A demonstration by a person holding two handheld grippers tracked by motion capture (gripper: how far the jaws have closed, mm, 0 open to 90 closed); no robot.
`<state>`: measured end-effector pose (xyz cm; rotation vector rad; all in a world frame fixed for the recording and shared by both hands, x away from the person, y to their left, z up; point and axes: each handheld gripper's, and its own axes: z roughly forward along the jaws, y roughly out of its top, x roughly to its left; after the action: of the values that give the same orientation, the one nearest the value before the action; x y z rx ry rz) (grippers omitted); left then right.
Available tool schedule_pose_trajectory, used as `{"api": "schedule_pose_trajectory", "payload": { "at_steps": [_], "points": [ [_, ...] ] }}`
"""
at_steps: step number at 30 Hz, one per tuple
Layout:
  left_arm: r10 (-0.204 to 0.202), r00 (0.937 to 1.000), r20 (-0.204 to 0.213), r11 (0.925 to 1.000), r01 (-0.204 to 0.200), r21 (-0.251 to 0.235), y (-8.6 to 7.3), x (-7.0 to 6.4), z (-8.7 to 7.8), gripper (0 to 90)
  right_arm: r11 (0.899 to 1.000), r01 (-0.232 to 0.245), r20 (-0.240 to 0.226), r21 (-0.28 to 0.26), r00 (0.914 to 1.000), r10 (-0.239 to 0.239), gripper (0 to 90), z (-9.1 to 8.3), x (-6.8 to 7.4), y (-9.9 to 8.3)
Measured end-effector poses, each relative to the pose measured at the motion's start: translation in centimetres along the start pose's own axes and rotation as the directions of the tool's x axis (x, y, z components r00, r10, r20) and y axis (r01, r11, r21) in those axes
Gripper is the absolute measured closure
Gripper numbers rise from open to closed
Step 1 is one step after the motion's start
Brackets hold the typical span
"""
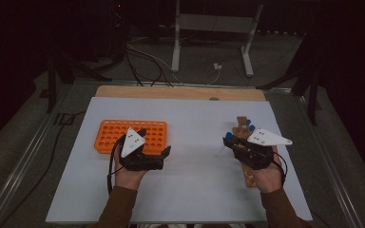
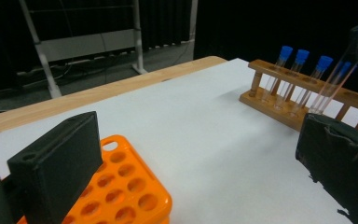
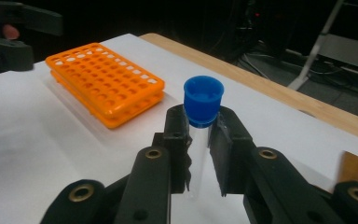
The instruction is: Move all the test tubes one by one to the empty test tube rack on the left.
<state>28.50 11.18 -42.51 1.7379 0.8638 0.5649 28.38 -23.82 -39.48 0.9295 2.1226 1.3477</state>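
The tube [image 3: 199,140] I hold is clear and slim with a blue cap [image 3: 203,100], and it hangs above the white worktop [image 1: 195,180] just beside the wooden rack [image 2: 303,100], where three more blue-capped tubes stand. My right gripper [image 3: 200,149] has its fingers [image 3: 177,135] closed tight on the tube just under the cap. My left gripper [image 1: 153,152] has its fingers [image 2: 60,163] spread wide with nothing between them, at the near edge of the orange rack [image 1: 119,133].
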Motion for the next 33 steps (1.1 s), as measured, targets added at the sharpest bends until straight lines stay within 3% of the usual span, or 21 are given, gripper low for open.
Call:
{"api": "schedule_pose_trajectory", "payload": {
  "at_steps": [11, 18, 20, 22, 25, 32, 33],
  "points": [
    [0.025, 0.995, 0.097, 0.9996, -0.026, 0.011, 0.4, -1.8, 2.5, 4.0, 1.0, 0.012, -0.062, 0.006, 0.998, -0.011, 77.2, 2.7, 1.7, 1.1],
    [0.07, 0.9815, 0.178, 0.9964, -0.078, 0.034, 0.6, -3.9, 4.5, 10.7, 1.0, 0.025, -0.096, -0.004, 0.995, -0.026, 77.2, 3.9, 2.9, 2.0],
    [0.083, 0.9754, 0.204, 0.9954, -0.091, 0.029, 0.7, -4.5, 5.1, 16.6, 1.0, 0.027, -0.105, -0.006, 0.9941, -0.027, 77.2, 4.2, 3.2, 2.1],
    [0.085, 0.9759, 0.201, 0.9953, -0.093, 0.028, 0.8, -4.7, 5.3, 21.7, 1.0, 0.026, -0.116, -0.008, 0.993, -0.026, 77.2, 4.4, 3.4, 2.2],
    [0.09, 0.9674, 0.237, 0.9944, -0.1, 0.033, 0.8, -5.2, 6.0, 37.2, 1.0, 0.011, -0.135, -0.014, 0.9907, -0.013, 77.2, 4.6, 3.6, 2.2],
    [0.099, 0.9622, 0.254, 0.9928, -0.113, 0.04, 0.6, -5.5, 6.5, 67.9, 1.0, 0.013, -0.161, -0.01, 0.9868, -0.015, 77.2, 5.0, 4.1, 2.1],
    [0.104, 0.9626, 0.25, 0.9923, -0.118, 0.039, 0.6, -5.5, 6.5, 67.9, 1.0, 0.013, -0.161, -0.01, 0.9868, -0.015, 77.2, 5.0, 4.1, 2.1]
  ]
}}
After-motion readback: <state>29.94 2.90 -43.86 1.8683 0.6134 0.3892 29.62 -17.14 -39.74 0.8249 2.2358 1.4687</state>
